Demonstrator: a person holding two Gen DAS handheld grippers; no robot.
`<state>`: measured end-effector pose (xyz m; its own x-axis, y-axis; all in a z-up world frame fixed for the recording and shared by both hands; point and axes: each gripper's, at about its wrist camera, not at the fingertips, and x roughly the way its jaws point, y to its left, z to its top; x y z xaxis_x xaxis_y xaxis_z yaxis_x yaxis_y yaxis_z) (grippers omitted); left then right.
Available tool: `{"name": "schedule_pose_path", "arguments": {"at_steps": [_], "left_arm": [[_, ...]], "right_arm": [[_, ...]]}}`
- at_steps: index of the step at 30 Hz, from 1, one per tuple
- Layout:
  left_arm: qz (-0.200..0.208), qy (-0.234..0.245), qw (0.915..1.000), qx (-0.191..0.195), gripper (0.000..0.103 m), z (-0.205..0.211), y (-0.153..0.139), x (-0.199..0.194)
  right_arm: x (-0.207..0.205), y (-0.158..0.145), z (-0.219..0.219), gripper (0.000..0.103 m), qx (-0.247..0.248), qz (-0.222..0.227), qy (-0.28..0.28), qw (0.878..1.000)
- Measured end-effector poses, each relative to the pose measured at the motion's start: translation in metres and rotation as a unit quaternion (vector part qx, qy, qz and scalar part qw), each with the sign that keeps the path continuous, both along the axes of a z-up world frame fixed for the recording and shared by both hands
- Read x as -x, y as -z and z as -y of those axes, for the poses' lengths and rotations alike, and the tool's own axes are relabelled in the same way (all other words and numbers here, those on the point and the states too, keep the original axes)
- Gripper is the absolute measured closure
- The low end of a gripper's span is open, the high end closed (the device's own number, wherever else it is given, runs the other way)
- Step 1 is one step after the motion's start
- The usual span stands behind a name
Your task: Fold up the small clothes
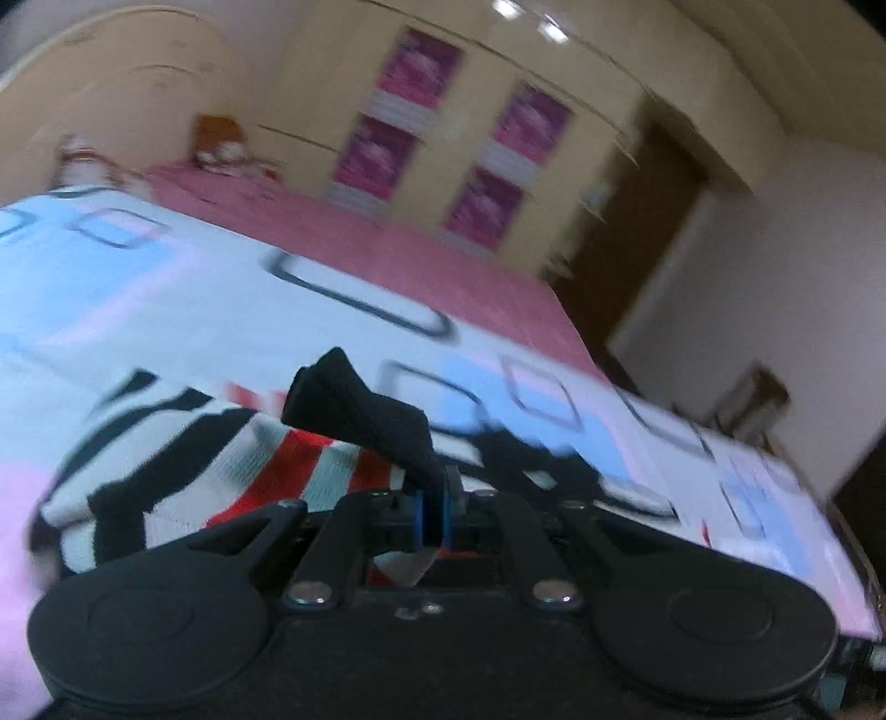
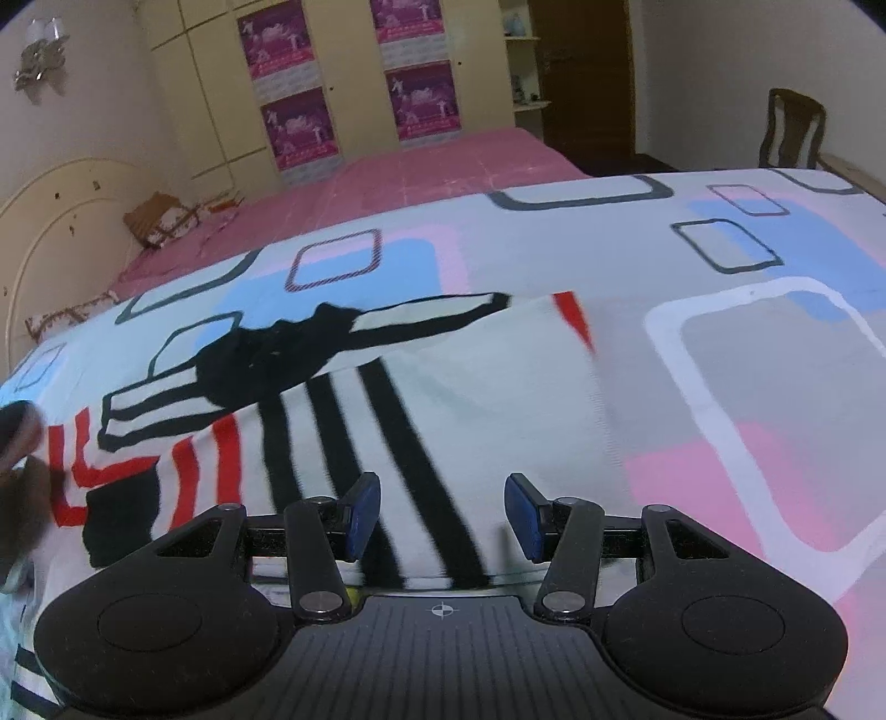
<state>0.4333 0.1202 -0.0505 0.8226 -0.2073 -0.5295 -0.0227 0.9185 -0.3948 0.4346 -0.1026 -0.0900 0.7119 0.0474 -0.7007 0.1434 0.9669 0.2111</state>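
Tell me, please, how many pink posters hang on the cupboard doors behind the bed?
4, in two columns of two on the cream cupboard doors: upper left, lower left, upper right, lower right. The top pair are cut off by the picture's edge, so more could sit above.

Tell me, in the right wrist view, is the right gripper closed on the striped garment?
No, the right gripper stands open, its blue pads apart above the striped garment with nothing pinched between them.

A home bedroom: a bed point(image 2: 443, 160) under a pink sheet, its arched cream headboard point(image 2: 50, 221); cream wardrobe doors point(image 2: 354, 83) with magenta posters; a wooden chair point(image 2: 792, 135).
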Motion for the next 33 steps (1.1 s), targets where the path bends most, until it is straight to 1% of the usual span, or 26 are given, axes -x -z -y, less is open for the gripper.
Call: {"name": "schedule_pose_path", "arguments": {"at_steps": [2, 3, 5, 7, 10, 12, 13, 14, 15, 16, 17, 18, 19, 20, 22, 23, 26, 27, 28, 29, 30, 31, 33], "left_arm": [[-0.006, 0.043, 0.9989, -0.016, 0.097, 0.032, 0.004, -0.012], [-0.008, 0.06, 0.9979, -0.022, 0.097, 0.042, 0.01, -0.008], [-0.013, 0.094, 0.9948, -0.037, 0.097, 0.068, 0.016, -0.015], [-0.018, 0.117, 0.992, -0.045, 0.097, 0.085, 0.023, -0.022], [-0.034, 0.143, 0.9873, -0.06, 0.097, 0.119, 0.037, -0.022], [-0.058, 0.162, 0.9816, -0.083, 0.096, 0.141, 0.048, -0.026], [-0.068, 0.172, 0.9786, -0.091, 0.09, 0.15, 0.053, -0.029], [-0.07, 0.179, 0.9769, -0.093, 0.074, 0.158, 0.058, -0.029], [-0.068, 0.187, 0.9759, -0.09, 0.054, 0.164, 0.06, -0.028], [-0.062, 0.198, 0.9741, -0.089, 0.039, 0.169, 0.06, -0.023], [-0.053, 0.218, 0.9703, -0.09, 0.021, 0.178, 0.061, -0.02], [-0.045, 0.235, 0.9669, -0.09, 0.017, 0.186, 0.062, -0.017], [-0.035, 0.251, 0.9632, -0.089, 0.02, 0.192, 0.061, -0.012], [-0.026, 0.256, 0.9621, -0.09, 0.025, 0.193, 0.059, -0.007], [-0.007, 0.239, 0.9665, -0.094, 0.026, 0.185, 0.053, 0.002], [0.003, 0.217, 0.9714, -0.095, 0.026, 0.174, 0.048, 0.007], [0.017, 0.145, 0.9854, -0.087, 0.026, 0.125, 0.032, 0.026], [0.019, 0.122, 0.9881, -0.092, 0.026, 0.105, 0.028, 0.035], [0.017, 0.1, 0.9896, -0.101, 0.026, 0.086, 0.024, 0.046], [0.015, 0.082, 0.9905, -0.109, 0.026, 0.068, 0.023, 0.056], [0.011, 0.06, 0.9912, -0.118, 0.026, 0.047, 0.022, 0.068], [0.004, 0.042, 0.9914, -0.124, 0.026, 0.032, 0.02, 0.077], [-0.023, 0.0, 0.9913, -0.13, 0.027, -0.006, 0.021, 0.098]], "right_arm": [[0.004, -0.002, 0.01, 0.052, -0.004, 0.002, 0.006, 1.0], [0.007, -0.002, 0.016, 0.052, -0.006, 0.003, 0.01, 1.0], [0.013, -0.004, 0.03, 0.052, -0.014, 0.003, 0.021, 1.0], [0.019, -0.005, 0.044, 0.052, -0.021, 0.005, 0.033, 0.999], [0.028, -0.005, 0.064, 0.052, -0.031, 0.001, 0.047, 0.998], [0.035, -0.005, 0.073, 0.052, -0.036, -0.001, 0.052, 0.998], [0.038, -0.005, 0.077, 0.052, -0.04, -0.004, 0.052, 0.998], [0.04, -0.005, 0.08, 0.052, -0.045, -0.008, 0.053, 0.998], [0.043, -0.005, 0.083, 0.052, -0.047, -0.011, 0.055, 0.997], [0.046, -0.005, 0.085, 0.052, -0.049, -0.012, 0.057, 0.997], [0.048, -0.005, 0.087, 0.052, -0.052, -0.012, 0.056, 0.997], [0.049, -0.005, 0.088, 0.05, -0.054, -0.013, 0.058, 0.997], [0.05, -0.006, 0.089, 0.036, -0.055, -0.014, 0.058, 0.997], [0.051, -0.007, 0.088, 0.029, -0.058, -0.009, 0.055, 0.997], [0.049, -0.008, 0.084, 0.029, -0.065, 0.002, 0.044, 0.997], [0.047, -0.01, 0.08, 0.029, -0.076, 0.009, 0.034, 0.996], [0.038, -0.009, 0.068, 0.03, -0.12, 0.015, 0.002, 0.993], [0.034, -0.007, 0.061, 0.03, -0.137, 0.014, -0.009, 0.99], [0.029, -0.004, 0.055, 0.036, -0.154, 0.009, -0.019, 0.988], [0.024, 0.0, 0.049, 0.047, -0.17, 0.002, -0.03, 0.985], [0.019, 0.004, 0.041, 0.05, -0.184, -0.006, -0.039, 0.982], [0.014, 0.007, 0.035, 0.051, -0.194, -0.012, -0.045, 0.98], [0.005, 0.014, 0.024, 0.051, -0.205, -0.025, -0.05, 0.977]]}}
